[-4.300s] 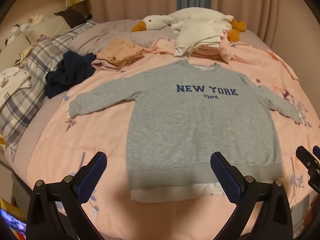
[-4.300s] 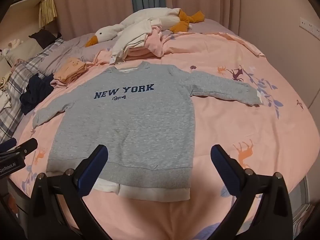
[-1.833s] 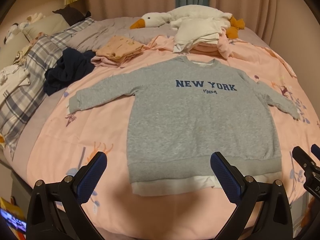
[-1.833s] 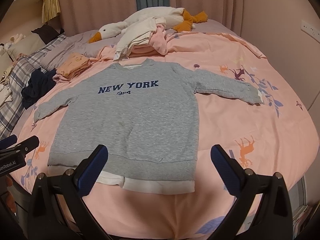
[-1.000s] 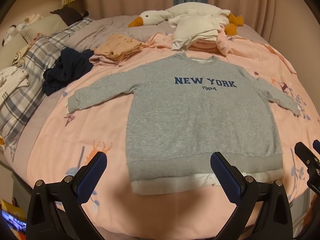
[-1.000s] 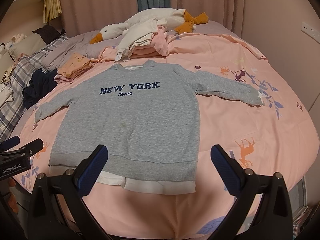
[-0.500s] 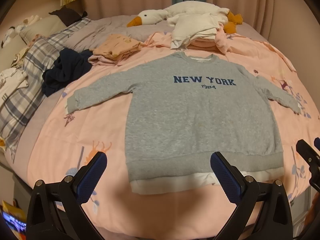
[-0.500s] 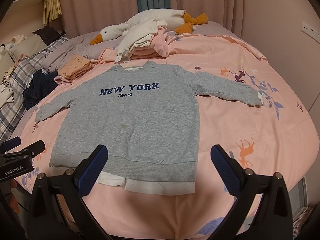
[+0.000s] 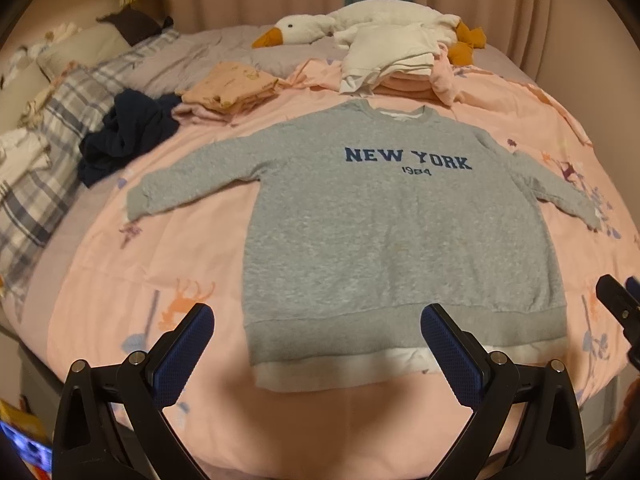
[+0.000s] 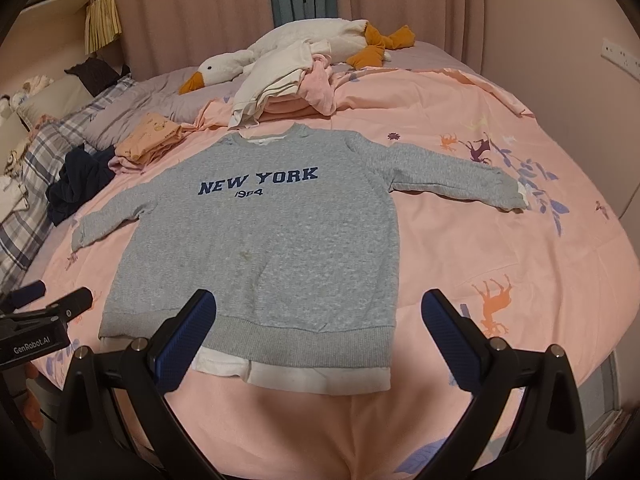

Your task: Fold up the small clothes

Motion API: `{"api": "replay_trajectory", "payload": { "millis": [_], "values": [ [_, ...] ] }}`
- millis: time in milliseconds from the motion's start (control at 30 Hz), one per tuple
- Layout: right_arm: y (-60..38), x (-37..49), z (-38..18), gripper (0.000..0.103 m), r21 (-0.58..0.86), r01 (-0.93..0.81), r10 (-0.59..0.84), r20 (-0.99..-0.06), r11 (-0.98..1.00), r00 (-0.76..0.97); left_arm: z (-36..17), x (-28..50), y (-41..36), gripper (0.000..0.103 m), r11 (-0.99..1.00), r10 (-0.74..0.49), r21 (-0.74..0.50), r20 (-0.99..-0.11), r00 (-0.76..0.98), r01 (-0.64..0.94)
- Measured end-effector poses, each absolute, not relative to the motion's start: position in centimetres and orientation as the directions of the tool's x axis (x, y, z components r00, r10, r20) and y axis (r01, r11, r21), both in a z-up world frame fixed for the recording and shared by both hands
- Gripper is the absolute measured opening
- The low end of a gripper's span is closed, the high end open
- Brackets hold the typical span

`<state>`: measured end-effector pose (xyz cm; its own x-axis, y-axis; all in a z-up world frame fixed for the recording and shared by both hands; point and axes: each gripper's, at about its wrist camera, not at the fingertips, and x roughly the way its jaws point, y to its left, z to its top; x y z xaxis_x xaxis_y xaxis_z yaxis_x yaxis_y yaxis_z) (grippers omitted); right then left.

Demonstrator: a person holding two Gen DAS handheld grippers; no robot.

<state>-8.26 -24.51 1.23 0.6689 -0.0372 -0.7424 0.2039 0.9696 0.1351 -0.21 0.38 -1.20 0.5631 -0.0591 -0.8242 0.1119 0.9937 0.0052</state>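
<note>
grey sweatshirt – navy lettering, pink bedspread

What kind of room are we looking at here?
Most likely a bedroom. A grey sweatshirt lies spread flat on a bed with a pink quilt, a plush goose rests near a plaid pillow, and curtains hang behind.

Pink quilt with animal print covers the bed. Far centre: plush goose beside a stack of white and pink garments. Far left: folded peach clothes, a crumpled navy garment, plaid bedding. Pink curtains behind; wall socket at right.
</note>
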Motion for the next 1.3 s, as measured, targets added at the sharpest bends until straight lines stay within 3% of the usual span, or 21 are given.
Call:
{"api": "replay_trajectory", "payload": {
  "millis": [200,300,367,600,767,1000,1100,1167,1233,1300],
  "values": [
    [-30.8,-7.5,-2.4,0.103,0.494,0.222,0.217,-0.683,0.840,0.697,-3.8,1.9,1.3,0.102,0.976,-0.220,-0.186,-0.830,0.513,0.118],
    [-33.9,-7.6,-4.3,0.103,0.558,0.284,0.213,-0.663,0.779,0.718,-5.6,3.4,2.1,0.102,0.932,-0.352,-0.348,-0.810,0.469,0.099],
    [-36.2,-7.7,-5.5,0.103,0.582,0.333,0.189,-0.658,0.742,0.729,-6.7,4.4,2.2,0.102,0.918,-0.379,-0.391,-0.812,0.444,0.070],
    [-44.1,-4.9,-8.8,0.099,0.651,0.449,0.144,-0.650,0.612,0.746,-7.7,7.2,0.7,0.102,0.918,-0.378,-0.392,-0.813,0.443,0.064],
    [-50.1,-1.1,-11.9,0.085,0.696,0.537,0.123,-0.658,0.477,0.743,-7.8,9.0,-0.3,0.102,0.928,-0.358,-0.363,-0.822,0.442,0.078],
    [-55.7,1.3,-13.2,0.077,0.734,0.583,0.019,-0.627,0.348,0.779,-8.0,11.2,-1.5,0.102,0.939,-0.335,-0.332,-0.833,0.441,0.087],
    [-57.6,1.5,-13.8,0.056,0.751,0.595,-0.013,-0.618,0.286,0.786,-8.2,11.7,-1.7,0.102,0.940,-0.333,-0.329,-0.835,0.437,0.087],
    [-58.2,1.3,-14.0,0.025,0.736,0.620,-0.032,-0.637,0.274,0.770,-8.3,11.9,-1.6,0.102,0.943,-0.326,-0.323,-0.840,0.434,0.084],
    [-58.8,1.4,-14.0,0.014,0.708,0.648,-0.054,-0.662,0.282,0.747,-8.3,11.8,-1.4,0.102,0.944,-0.323,-0.319,-0.842,0.432,0.083],
    [-58.6,1.7,-13.0,0.012,0.679,0.655,-0.069,-0.675,0.331,0.734,-8.4,11.8,-1.0,0.102,0.947,-0.314,-0.310,-0.845,0.433,0.080]
  ]
}}
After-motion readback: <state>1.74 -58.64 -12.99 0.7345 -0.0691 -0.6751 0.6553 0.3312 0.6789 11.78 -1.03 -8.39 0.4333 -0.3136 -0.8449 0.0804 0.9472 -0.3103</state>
